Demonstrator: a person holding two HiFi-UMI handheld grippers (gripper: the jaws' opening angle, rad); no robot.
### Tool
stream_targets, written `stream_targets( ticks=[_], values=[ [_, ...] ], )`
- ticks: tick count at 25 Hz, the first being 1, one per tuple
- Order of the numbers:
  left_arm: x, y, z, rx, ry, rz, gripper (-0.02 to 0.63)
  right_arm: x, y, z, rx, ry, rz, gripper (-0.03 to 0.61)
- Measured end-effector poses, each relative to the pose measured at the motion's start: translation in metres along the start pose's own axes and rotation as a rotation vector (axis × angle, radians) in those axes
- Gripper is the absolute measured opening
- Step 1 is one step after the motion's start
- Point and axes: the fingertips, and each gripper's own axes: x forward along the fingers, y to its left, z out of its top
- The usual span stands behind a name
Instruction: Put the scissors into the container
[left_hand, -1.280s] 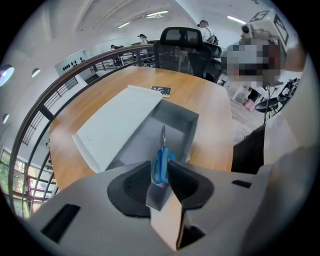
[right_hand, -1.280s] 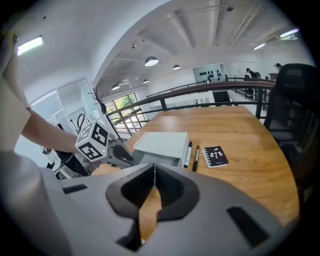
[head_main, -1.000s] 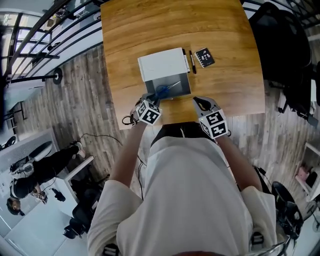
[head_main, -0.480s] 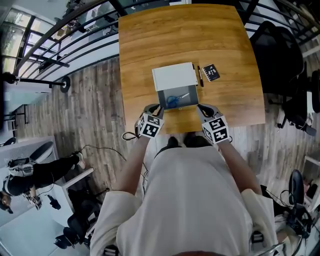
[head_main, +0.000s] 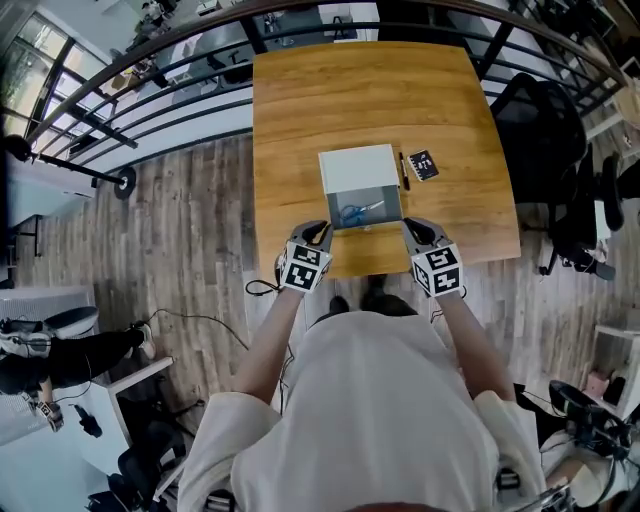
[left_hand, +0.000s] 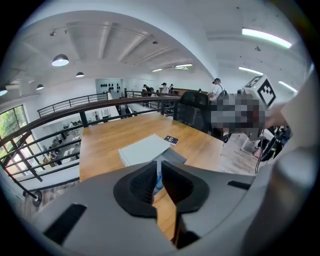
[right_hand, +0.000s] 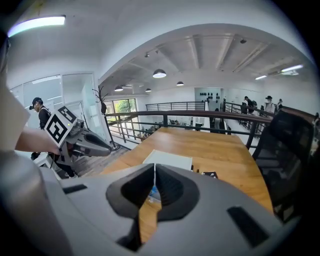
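**Surface.** Wooden table (head_main: 350, 90), warm plank grain, squared corners. It carried four items, all grouped toward the near edge, right of centre.

**Room.** Upper gallery of an open office. Black railing (right_hand: 190, 113) ran past the table's far and left edges. Grey-brown plank floor (head_main: 200, 220). Black chair (head_main: 535, 120) stood off the right edge. White ceiling with dome lamps and strip lights.

**Container** (head_main: 358, 165). White box, lid thrown back flat toward the far edge, grey inside open to above. It stood near the near edge.

**Scissors** (head_main: 357, 212). Blue handles, pale blades. They lay flat inside the container. The long axis ran roughly along the near edge, slightly skewed. Handles lay to the left, and the blades pointed right and a little toward the far edge.

**Pen** (head_main: 403, 170). Dark; lay just beside the container's right wall.

**Card** (head_main: 423, 164). Black, small; lay right of the pen.

**Left gripper** (head_main: 318, 232). Hung over the near edge, left of the container. Its jaws had just been closing and a narrow gap remained, with nothing between them.

**Right gripper** (head_main: 415, 228). Hung over the near edge, right of the container. Jaws together, empty.
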Motion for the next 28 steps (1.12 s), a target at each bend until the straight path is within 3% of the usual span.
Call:
stream_targets(
  ticks=[13,19,28],
  values=[
    [-0.067,-0.015,0.008,-0.012,-0.123,-0.067,0.009,-0.058,0.054,0.019,-0.007,-0.086,-0.069,0.012],
    [-0.096,-0.026,0.024,-0.032,-0.197,-0.067,-0.006,-0.083,0.066,0.025,-0.072,-0.125,-0.084,0.012],
    [-0.138,-0.042,0.044,-0.099,-0.285,-0.003,-0.006,-0.118,0.061,0.040,-0.065,-0.193,-0.006,0.012]
  ],
)
